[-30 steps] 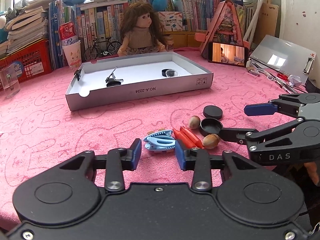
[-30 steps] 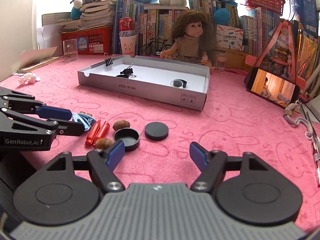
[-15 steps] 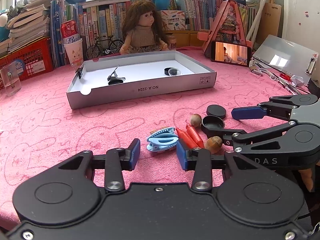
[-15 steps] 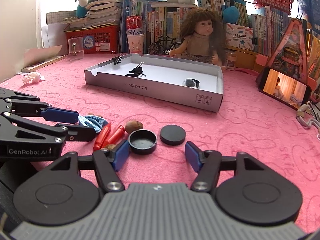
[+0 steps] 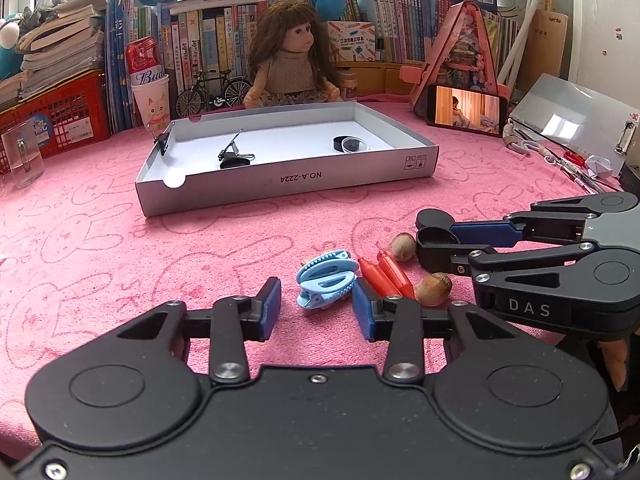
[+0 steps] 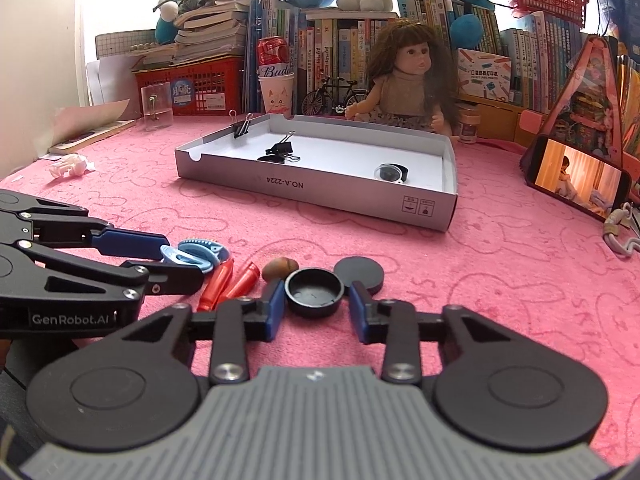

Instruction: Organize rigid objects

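A blue hair clip (image 5: pixel 326 279) lies on the pink cloth, just ahead of my open left gripper (image 5: pixel 316 310), between its fingertips. My open right gripper (image 6: pixel 317 307) has a black round cap (image 6: pixel 315 291) between its fingertips, not squeezed. A flat black disc (image 6: pixel 359 273), two red pegs (image 6: pixel 230 286) and hazelnuts (image 6: pixel 280 267) lie around them. A second nut (image 5: pixel 434 288) shows in the left wrist view. The white shallow box (image 5: pixel 280 178) behind holds binder clips (image 5: pixel 232 156) and a small round lens piece (image 5: pixel 349 144).
A doll (image 5: pixel 294 64), books, a red crate (image 5: pixel 52 120), a cup with a can (image 5: pixel 150 84), a clear glass (image 5: pixel 22 152), a phone on a stand (image 5: pixel 466 110) and a clipboard (image 5: pixel 576 124) ring the back and sides. Crumpled paper (image 6: pixel 68 166) lies at left.
Both grippers moved forward. The left now brackets the hair clip. The right narrowed its jaws and brackets the black cap.
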Motion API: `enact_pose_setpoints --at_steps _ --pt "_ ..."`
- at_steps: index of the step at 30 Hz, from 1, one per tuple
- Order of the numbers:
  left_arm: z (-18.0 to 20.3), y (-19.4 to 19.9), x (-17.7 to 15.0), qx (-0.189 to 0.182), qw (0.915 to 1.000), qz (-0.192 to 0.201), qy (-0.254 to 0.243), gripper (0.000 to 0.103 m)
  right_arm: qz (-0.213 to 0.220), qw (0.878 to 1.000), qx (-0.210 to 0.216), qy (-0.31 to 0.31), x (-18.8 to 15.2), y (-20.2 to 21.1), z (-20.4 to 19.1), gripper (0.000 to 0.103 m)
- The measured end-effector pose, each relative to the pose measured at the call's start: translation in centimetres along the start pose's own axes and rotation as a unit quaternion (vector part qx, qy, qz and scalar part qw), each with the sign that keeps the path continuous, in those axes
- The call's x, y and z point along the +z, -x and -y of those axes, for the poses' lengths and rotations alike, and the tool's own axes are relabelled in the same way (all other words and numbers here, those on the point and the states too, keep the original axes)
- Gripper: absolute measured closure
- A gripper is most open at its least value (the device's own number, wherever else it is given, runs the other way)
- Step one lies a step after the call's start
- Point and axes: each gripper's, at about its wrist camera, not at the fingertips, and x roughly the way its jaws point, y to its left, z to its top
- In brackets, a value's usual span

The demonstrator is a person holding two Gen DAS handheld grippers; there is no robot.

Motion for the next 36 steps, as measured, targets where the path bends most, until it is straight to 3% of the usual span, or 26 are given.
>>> enact_pose_setpoints --at_steps 6,12,14,19,22,26,36 --pt "-0.16 -0.02 0.02 0.004 1.0000 0.001 0.005 0.074 0.002 1.000 -0.002 -0.005 -0.02 0.07 0.06 0.066" --pt "-0.44 -0.14 0.05 0.014 0.9998 0.001 0.011 0.074 0.002 1.000 -0.007 -0.012 -0.05 0.06 0.32 0.066" --pt "-0.56 -0.13 0.10 0.010 0.9999 0.000 0.013 0.074 0.003 1.000 -0.006 -0.012 -0.07 0.08 0.31 0.061" --pt "-0.20 -0.11 0.00 -0.001 1.0000 0.000 0.006 0.075 0.008 1.000 -0.006 -0.015 -0.02 -0.01 0.29 0.060" --pt "-0.18 -0.22 0.01 -0.002 1.0000 0.000 0.008 0.081 0.009 1.000 -0.008 -0.016 0.04 -0.11 0.26 0.059" --pt "-0.32 -0.26 0.05 0.001 0.9999 0.001 0.015 0.087 0.008 1.000 -0.009 -0.013 0.09 -0.20 0.14 0.061" --pt "-0.72 0.27 0.53 0.006 0.9995 0.014 0.028 0.087 0.017 1.000 -0.010 -0.013 0.48 0.09 0.01 0.065"
